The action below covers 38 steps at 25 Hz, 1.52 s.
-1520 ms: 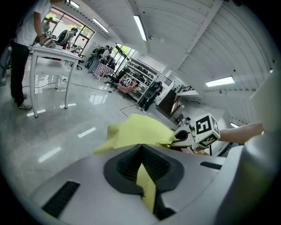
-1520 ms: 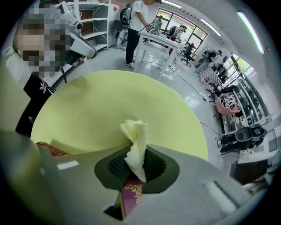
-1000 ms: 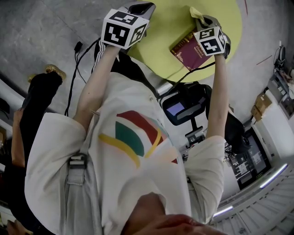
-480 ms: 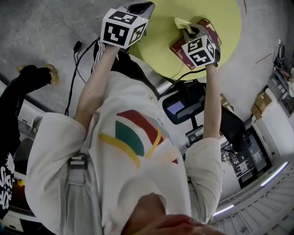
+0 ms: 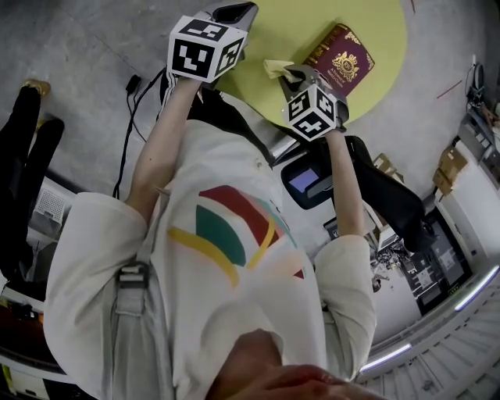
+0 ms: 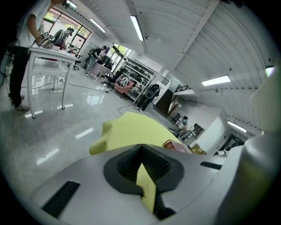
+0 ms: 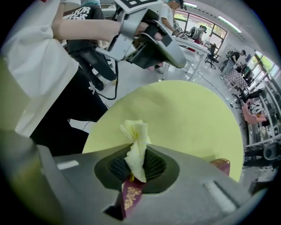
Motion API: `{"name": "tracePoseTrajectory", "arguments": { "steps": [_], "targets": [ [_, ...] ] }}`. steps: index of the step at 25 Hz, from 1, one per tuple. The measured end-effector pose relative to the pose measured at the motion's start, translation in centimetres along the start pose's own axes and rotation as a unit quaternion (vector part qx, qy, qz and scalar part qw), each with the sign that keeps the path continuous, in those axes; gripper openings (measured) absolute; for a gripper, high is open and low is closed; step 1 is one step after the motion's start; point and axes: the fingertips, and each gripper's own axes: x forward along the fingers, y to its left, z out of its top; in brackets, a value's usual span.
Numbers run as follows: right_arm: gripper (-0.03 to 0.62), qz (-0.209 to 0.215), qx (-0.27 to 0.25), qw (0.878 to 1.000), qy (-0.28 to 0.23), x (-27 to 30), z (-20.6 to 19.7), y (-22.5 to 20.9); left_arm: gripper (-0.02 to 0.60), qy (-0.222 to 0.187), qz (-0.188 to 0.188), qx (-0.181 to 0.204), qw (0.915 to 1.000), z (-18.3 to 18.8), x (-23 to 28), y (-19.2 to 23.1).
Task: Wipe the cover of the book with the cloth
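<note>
A maroon book with a gold crest lies on the round yellow table. My right gripper is shut on a crumpled pale yellow cloth and hovers at the book's near left corner. In the right gripper view the cloth sticks up from the right gripper, with the book showing under the jaws. My left gripper is held at the table's left edge. In its own view the left gripper is shut on nothing, and the book lies beyond it.
I stand at the table's near edge, with grey floor all around. A black cable trails on the floor at the left. A person in dark clothes stands at the far left. Desks and equipment crowd the right.
My right gripper has carried the cloth leftward across the book, from its right end to its left corner, leaving the cover in full view. The left gripper has barely moved.
</note>
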Motion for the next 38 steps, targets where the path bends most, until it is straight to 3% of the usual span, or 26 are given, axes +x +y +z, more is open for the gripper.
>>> {"name": "tracePoseTrajectory", "arguments": {
  "steps": [17, 21, 26, 28, 30, 33, 38],
  "targets": [
    [0.029, 0.021, 0.029, 0.999, -0.004, -1.6, -0.9, 4.5, 0.015, 0.007, -0.022, 0.026, 0.9994, 1.2, 0.8, -2.3],
    [0.029, -0.007, 0.041, 0.999, -0.034, -2.8, 0.5, 2.8, 0.015, 0.001, -0.025, 0.037, 0.9990, 1.8, 0.2, -3.4],
    [0.029, -0.099, 0.059, 0.989, -0.096, -6.4, 3.7, -3.9, 0.015, -0.036, -0.031, 0.079, 0.9958, 6.5, -0.3, -6.1],
    [0.029, -0.148, 0.082, 0.977, -0.131, -9.2, 4.9, -6.9, 0.015, -0.061, -0.036, 0.108, 0.9916, 9.3, -0.7, -8.1],
    [0.029, -0.199, 0.121, 0.957, -0.173, -12.9, 5.7, -9.4, 0.015, -0.088, -0.046, 0.127, 0.9869, 11.9, -1.4, -10.5],
    [0.029, -0.279, 0.174, 0.913, -0.242, -19.2, 6.8, -12.2, 0.017, -0.126, -0.080, 0.159, 0.9760, 15.7, -3.3, -15.0],
    [0.031, -0.398, 0.182, 0.843, -0.313, -29.4, 6.4, -12.3, 0.017, -0.191, -0.134, 0.234, 0.9437, 19.5, -7.8, -23.4]
  ]
}}
